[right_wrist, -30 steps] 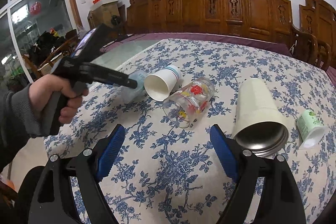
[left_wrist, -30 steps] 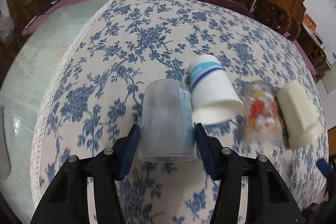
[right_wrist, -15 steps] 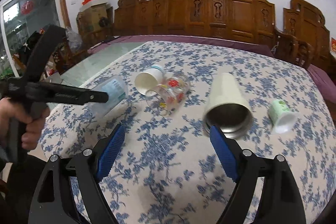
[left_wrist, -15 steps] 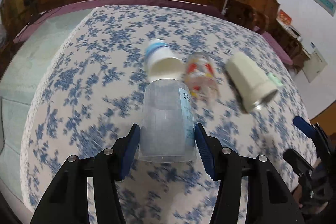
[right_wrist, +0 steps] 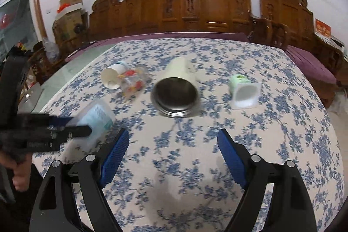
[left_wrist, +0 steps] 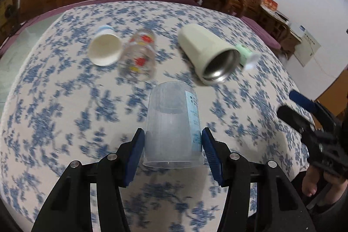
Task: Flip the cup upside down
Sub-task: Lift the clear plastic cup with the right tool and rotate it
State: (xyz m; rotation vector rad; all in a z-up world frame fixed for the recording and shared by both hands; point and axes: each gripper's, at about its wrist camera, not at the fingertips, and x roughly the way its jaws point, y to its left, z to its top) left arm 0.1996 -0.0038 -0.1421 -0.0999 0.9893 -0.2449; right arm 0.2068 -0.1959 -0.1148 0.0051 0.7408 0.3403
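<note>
My left gripper (left_wrist: 173, 150) is shut on a clear plastic cup (left_wrist: 173, 123) with a blue label, held off the blue-flowered tablecloth (left_wrist: 65, 119). In the right wrist view the same cup (right_wrist: 95, 123) lies tilted in the left gripper (right_wrist: 71, 131) at the table's left edge. My right gripper (right_wrist: 171, 152) is open and empty above the near middle of the table; it also shows at the right of the left wrist view (left_wrist: 304, 110).
Lying on their sides on the cloth are a white paper cup (right_wrist: 112, 78), a printed glass (right_wrist: 132, 84), a cream steel-lined tumbler (right_wrist: 176, 86) and a small green yogurt cup (right_wrist: 243, 90). Carved wooden chairs (right_wrist: 208, 8) line the far side.
The left gripper has carried the clear cup back and rightward, away from the paper cup, toward the table's near edge. The right gripper stays open and has shifted its view rightward.
</note>
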